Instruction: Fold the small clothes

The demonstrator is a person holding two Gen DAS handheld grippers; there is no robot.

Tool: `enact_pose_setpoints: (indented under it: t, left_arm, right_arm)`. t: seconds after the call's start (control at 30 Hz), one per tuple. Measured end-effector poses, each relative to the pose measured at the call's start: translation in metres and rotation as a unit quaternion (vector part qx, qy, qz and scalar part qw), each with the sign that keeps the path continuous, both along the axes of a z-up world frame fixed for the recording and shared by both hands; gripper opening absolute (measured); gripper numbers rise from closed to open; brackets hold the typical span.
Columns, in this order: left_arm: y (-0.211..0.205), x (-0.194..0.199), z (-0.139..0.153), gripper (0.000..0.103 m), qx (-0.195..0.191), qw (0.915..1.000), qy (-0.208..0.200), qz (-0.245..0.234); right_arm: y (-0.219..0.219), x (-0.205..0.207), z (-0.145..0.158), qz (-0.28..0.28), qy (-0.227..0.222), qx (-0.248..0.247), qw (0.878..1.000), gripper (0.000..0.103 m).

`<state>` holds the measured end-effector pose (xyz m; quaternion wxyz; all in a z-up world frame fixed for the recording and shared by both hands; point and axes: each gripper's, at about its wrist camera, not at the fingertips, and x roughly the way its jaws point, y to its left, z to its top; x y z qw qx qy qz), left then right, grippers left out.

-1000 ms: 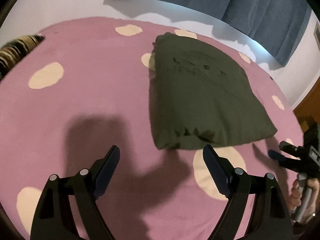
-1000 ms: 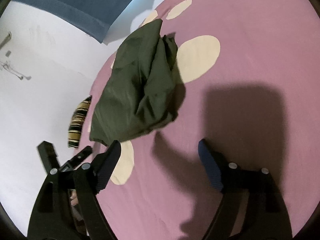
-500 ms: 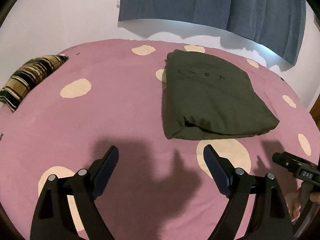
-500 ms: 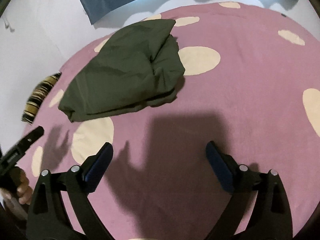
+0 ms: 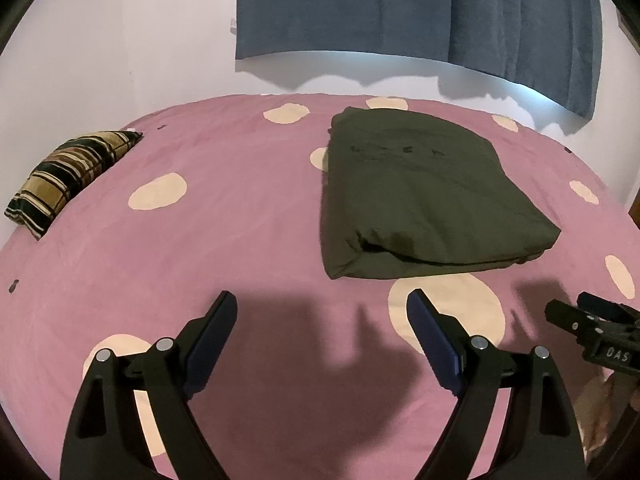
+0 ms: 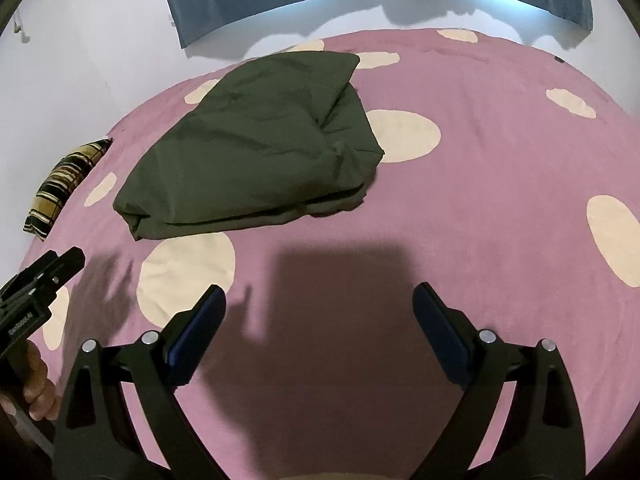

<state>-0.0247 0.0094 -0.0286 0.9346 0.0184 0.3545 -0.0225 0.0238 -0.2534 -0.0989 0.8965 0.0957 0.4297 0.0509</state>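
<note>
A dark olive-green garment point(image 5: 424, 196) lies folded into a rectangle on the purple bedspread point(image 5: 224, 224) with cream spots. It also shows in the right wrist view point(image 6: 256, 148), with a bunched corner at its right end. My left gripper point(image 5: 322, 312) is open and empty, held above the bed, short of the garment's near edge. My right gripper point(image 6: 320, 304) is open and empty, also back from the garment. The right gripper shows at the right edge of the left wrist view point(image 5: 592, 332); the left gripper shows at the left edge of the right wrist view point(image 6: 36, 288).
A striped brown and black cushion point(image 5: 68, 176) lies at the bed's far left; it also shows in the right wrist view point(image 6: 64, 188). A blue curtain point(image 5: 420, 8) hangs on the white wall behind the bed.
Both grippers have pulled back and levelled out, so the garment sits farther away and the wall and curtain fill more of the views. Both stay open.
</note>
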Motion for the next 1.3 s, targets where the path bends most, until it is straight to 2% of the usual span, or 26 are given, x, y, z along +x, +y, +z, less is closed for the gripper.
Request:
enact_pose_setpoints:
  t: [1.3]
  left_arm:
    - [-0.0051, -0.0022, 0.0016, 0.086, -0.011, 0.9999, 0.009, 0.0]
  right_arm:
    - [0.0094, -0.0009, -0.0029, 0.005, 0.009, -0.016, 1.0, 0.095]
